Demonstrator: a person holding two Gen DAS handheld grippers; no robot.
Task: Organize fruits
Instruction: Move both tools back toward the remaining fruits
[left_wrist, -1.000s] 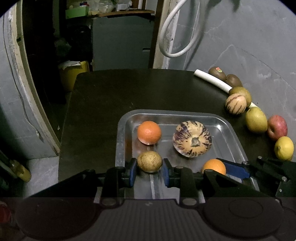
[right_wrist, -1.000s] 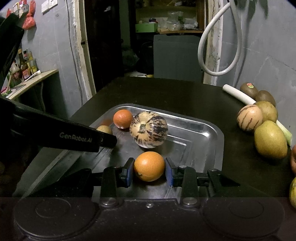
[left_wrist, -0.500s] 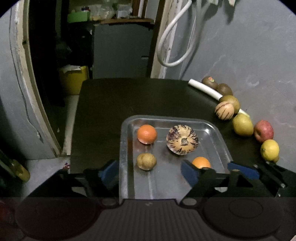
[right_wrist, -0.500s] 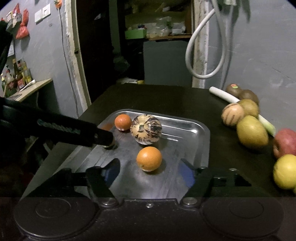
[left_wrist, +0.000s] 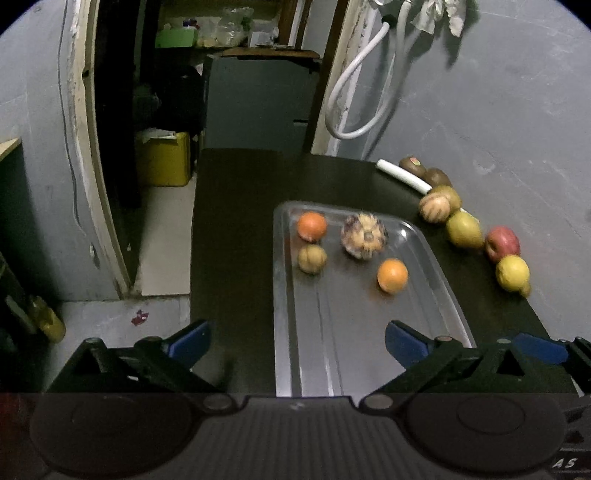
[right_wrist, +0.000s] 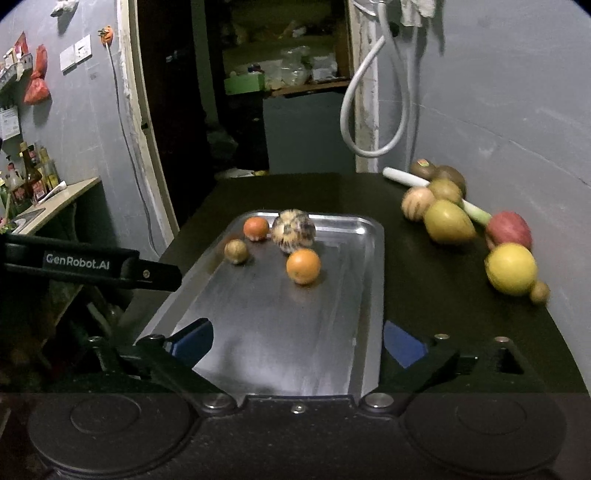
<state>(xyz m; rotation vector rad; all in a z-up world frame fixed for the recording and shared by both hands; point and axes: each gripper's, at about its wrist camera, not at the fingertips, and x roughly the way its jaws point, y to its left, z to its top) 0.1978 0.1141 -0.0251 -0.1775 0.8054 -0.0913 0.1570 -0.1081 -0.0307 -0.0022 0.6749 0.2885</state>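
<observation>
Left tongs (left_wrist: 297, 341) opening wide, nothing between jaws. Right tongs (right_wrist: 297, 341) opening wide too, empty. Tray (left_wrist: 436, 269) ahead of both, on dark table (left_wrist: 236, 206). In tray, well beyond fingertips: two oranges (right_wrist: 303, 266) (right_wrist: 256, 228), striped melon (right_wrist: 294, 230), small brown fruit (right_wrist: 236, 251). More fruit (right_wrist: 511, 268) in row right of right tongs, by wall.

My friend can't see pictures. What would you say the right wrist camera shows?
A metal tray on a dark table holds two oranges, a striped melon and a small brown fruit. More fruit lies to its right. Empty tongs are opening in front.
</observation>
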